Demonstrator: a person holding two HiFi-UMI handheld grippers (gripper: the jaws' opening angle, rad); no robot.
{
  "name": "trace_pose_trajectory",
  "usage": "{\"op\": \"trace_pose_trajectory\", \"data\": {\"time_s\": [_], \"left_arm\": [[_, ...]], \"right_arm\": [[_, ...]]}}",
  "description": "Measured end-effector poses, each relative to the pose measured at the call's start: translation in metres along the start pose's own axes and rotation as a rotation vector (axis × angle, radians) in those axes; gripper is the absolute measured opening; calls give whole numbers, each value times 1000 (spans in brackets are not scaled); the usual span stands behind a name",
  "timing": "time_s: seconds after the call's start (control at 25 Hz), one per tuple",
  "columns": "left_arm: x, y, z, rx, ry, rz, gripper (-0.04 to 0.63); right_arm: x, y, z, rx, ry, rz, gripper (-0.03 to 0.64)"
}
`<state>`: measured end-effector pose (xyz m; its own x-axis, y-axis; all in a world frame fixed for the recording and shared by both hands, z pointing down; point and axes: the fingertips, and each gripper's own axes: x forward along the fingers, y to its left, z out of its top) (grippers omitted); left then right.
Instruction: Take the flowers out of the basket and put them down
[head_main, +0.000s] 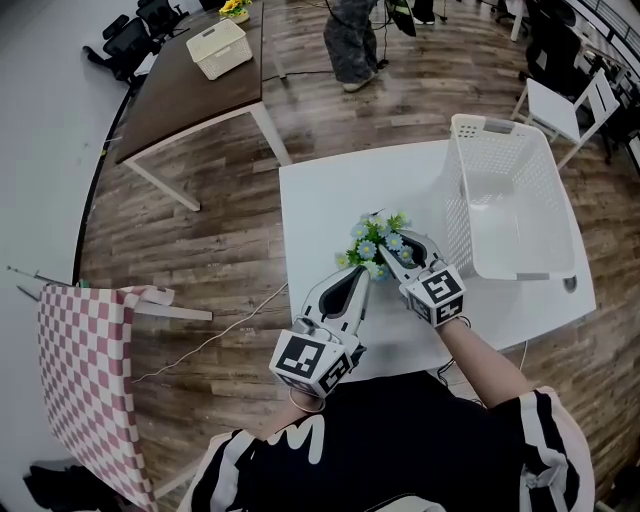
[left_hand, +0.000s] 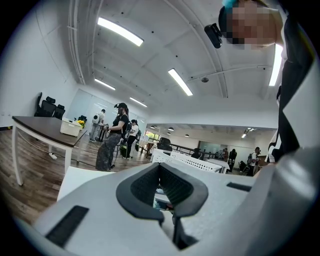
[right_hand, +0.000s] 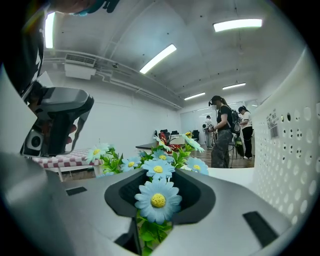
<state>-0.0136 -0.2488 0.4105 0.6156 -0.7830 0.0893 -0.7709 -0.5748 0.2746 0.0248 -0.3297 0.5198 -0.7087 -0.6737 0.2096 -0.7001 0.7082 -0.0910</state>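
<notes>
From the head view, the flowers (head_main: 380, 240) are over the white bench (head_main: 320, 200), just left of the white basket (head_main: 455, 215) and outside it. Whether the bunch rests on the bench or hangs a little above it cannot be told. The bunch's long axis runs from near right to far left, with the blooms pointing far left and the stem end towards the right gripper (head_main: 398, 248). That gripper's fingers stand on either side of the bunch. The left gripper (head_main: 358, 275) lies just near-left of the blooms, with its tips drawn together.

In the left gripper view, the left gripper (left_hand: 162, 192) has its fingers pressed together, leaving only a thin slit, and it pinches nothing. The basket (left_hand: 195, 161) shows beyond it, and a person (left_hand: 112, 137) stands further off.

In the right gripper view, the right gripper (right_hand: 159, 187) has its fingers spread a little. The flowers (right_hand: 158, 200) stand up between them (stems and leaves down in the gap) without being squeezed. They are pale blue daisies with yellow centres and bright green leaves, and the blooms face the camera. The perforated wall of the basket (right_hand: 290, 165) is close on the right.
</notes>
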Motion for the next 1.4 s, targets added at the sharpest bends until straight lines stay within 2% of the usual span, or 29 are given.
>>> {"op": "trace_pose_trajectory", "data": {"time_s": [0.12,0.28,0.48,0.64,0.8,1.04,1.12,1.2,1.4], "left_arm": [[-2,-1,1,5,1,-3,5],[-3,-3,1,6,0,-6,5],[-2,-8,3,14,-4,-15,5],[-2,-10,6,21,-9,-15,5],[1,-12,10,30,-16,-13,5],[8,-18,11,35,-24,-9,5],[11,-21,11,38,-24,-10,5],[13,-24,11,42,-20,-10,5],[16,-31,7,49,-17,-4,5]], "right_arm": [[-4,-1,8,28,-33,-9,132],[-11,4,23,15,-88,-4,152],[-22,8,43,31,-142,-9,152],[-35,14,66,-21,-189,-10,152],[-50,21,90,-18,-240,10,152],[-69,37,113,-69,-295,46,149],[-76,40,113,-74,-276,52,127],[-82,41,112,-72,-264,49,75],[-95,46,113,-84,-263,66,40]]}}
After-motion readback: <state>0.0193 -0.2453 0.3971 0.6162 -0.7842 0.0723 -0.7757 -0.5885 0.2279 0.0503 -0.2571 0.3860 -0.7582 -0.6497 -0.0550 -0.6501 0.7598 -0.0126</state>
